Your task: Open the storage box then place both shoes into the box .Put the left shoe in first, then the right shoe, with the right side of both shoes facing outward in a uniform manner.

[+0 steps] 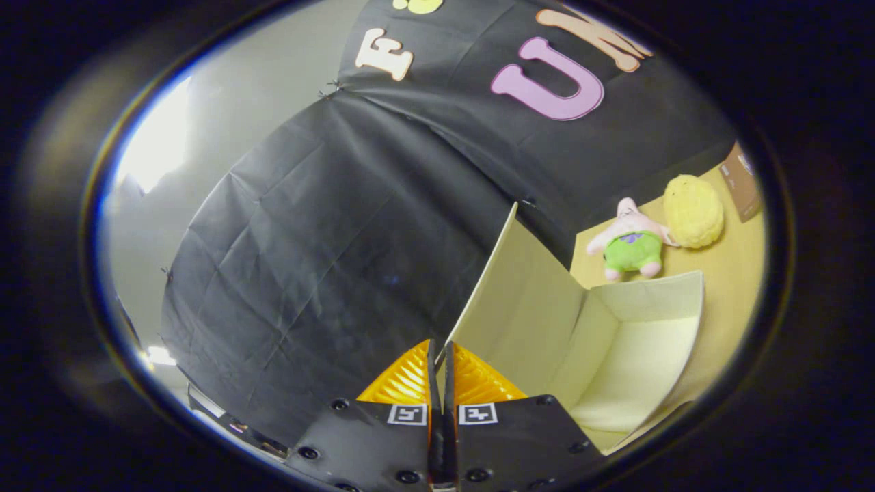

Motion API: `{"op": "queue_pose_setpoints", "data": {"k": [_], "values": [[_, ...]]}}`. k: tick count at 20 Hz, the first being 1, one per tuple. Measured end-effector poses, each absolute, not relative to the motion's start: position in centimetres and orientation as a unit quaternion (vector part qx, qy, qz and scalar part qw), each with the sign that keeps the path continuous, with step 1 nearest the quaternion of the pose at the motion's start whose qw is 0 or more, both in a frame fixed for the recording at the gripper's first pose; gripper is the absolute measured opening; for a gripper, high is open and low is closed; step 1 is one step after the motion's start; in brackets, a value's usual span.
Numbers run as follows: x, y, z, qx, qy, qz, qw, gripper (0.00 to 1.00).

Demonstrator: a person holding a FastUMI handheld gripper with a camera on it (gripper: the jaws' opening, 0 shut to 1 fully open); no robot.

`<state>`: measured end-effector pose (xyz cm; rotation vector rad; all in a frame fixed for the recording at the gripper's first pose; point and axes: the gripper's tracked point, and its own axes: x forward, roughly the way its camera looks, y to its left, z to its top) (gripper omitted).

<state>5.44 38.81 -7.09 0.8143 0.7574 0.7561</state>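
While hand-held gripper (439, 359) pinches its lid (509, 301), box (642, 355) (open) lies beyond.

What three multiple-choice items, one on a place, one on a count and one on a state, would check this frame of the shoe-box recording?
1. Where do the soft toys lie?
A. Inside the storage box
B. On the table beyond the storage box
C. Between the fingers

2. How many soft toys are there?
A. One
B. Two
C. Four

3. What state is the storage box in?
A. Lid raised, nothing seen inside
B. Lid shut
C. Open with one shoe inside

Answers:
1 B: the pink toy and the yellow toy lie on the table past the far wall of the storage box.
2 B: just those two toys.
3 A: the lid stands up just ahead of the gripper, whose orange fingers are nearly together with only a thin gap; the box's visible interior is bare.
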Motion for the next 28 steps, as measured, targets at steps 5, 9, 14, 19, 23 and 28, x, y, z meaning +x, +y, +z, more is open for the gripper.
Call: {"op": "queue_pose_setpoints", "data": {"k": [5,9,14,19,23,28], "values": [[5.6,43.1,-8.2,0.371,0.367,0.362,0.772,0.07],[5.6,45.3,-9.1,0.347,0.371,0.363,0.781,0.08],[5.1,45.9,-8.7,0.310,0.346,0.381,0.800,0.47],[5.5,40.6,-7.0,0.239,0.268,0.355,0.863,0.85],[6.6,32.7,-6.6,0.158,0.202,0.288,0.923,1.00],[6.1,20.7,-8.4,0.070,0.185,0.186,0.962,1.00]]}}
